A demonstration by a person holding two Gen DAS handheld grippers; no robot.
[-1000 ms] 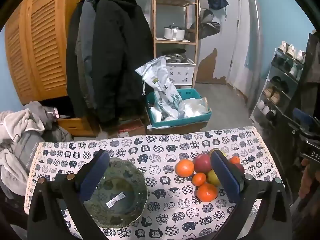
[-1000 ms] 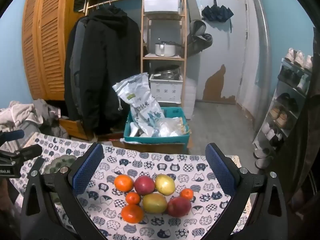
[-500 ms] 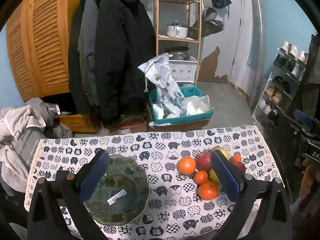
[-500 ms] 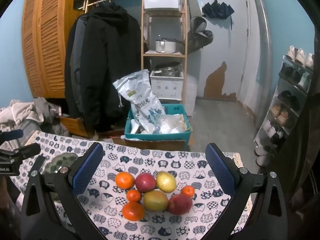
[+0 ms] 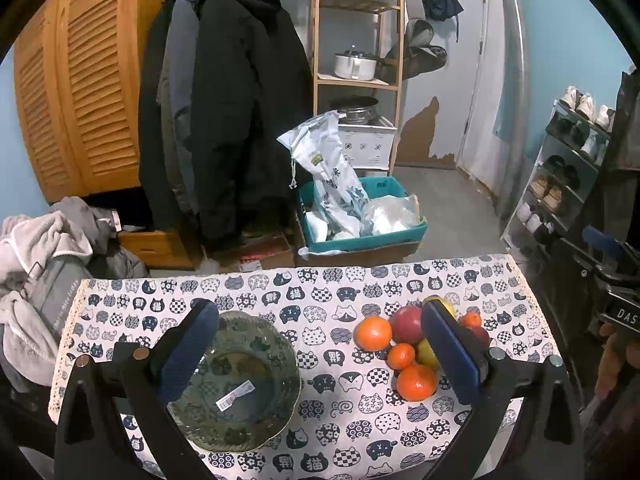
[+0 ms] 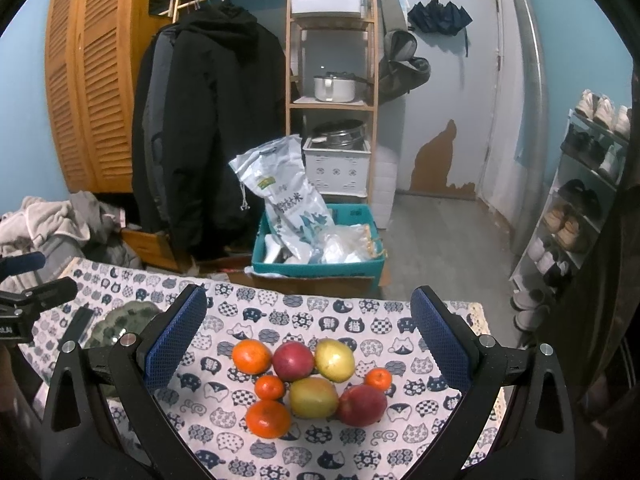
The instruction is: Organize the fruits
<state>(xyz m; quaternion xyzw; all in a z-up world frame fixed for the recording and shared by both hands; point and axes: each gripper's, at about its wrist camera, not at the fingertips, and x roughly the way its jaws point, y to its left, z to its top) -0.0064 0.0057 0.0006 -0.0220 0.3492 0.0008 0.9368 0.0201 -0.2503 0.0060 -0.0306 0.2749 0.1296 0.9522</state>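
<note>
A cluster of fruit lies on the cat-print tablecloth: several oranges, two red apples and two yellow-green fruits. It also shows at the right in the left wrist view. An empty green glass bowl with a sticker sits left of the fruit. My left gripper is open and empty, hovering above the bowl and the fruit. My right gripper is open and empty, hovering above the fruit cluster.
The table's far edge drops to the floor, where a teal crate holds bags. Coats hang behind it, clothes are piled at the left, a shoe rack stands at the right. The bowl's edge shows left in the right wrist view.
Both grippers have pulled back and risen slightly, so the table sits lower in the views. Both stay open and empty; fruit and bowl have not moved.
</note>
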